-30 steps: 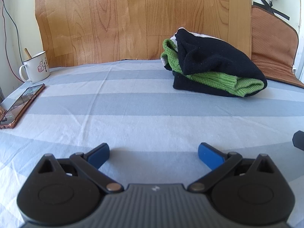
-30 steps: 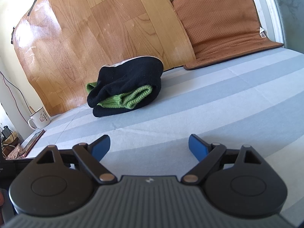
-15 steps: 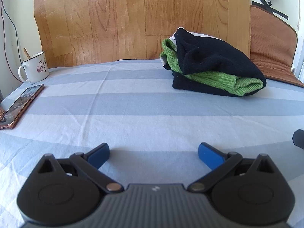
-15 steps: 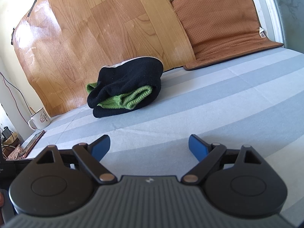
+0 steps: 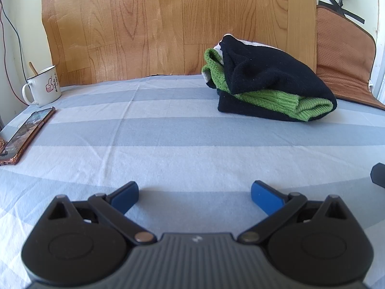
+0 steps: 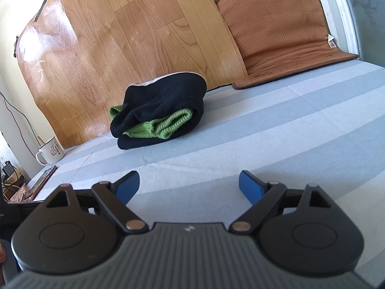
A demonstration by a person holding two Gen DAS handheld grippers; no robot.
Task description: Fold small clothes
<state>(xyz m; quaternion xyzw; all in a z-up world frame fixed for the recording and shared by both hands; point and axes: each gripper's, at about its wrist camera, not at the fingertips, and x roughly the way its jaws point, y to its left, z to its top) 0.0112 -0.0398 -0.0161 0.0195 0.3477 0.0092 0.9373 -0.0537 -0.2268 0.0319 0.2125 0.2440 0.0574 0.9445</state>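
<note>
Your left gripper (image 5: 195, 195) and right gripper (image 6: 189, 185) both sit low over the striped sheet (image 5: 168, 132), jaws spread wide, nothing held. The knit bundle (image 5: 269, 84), black wrapped round green, lies well ahead of both, near the wood panel (image 5: 168, 24). It looks soft, light and floppy, so layers will likely slide apart. Pinch the thick ribbed green edge, not the loose black fold.

Left tool (image 5: 194, 198) and right tool (image 6: 189, 187) both hang level, blue fingers spread wide, gripping nothing.
</note>
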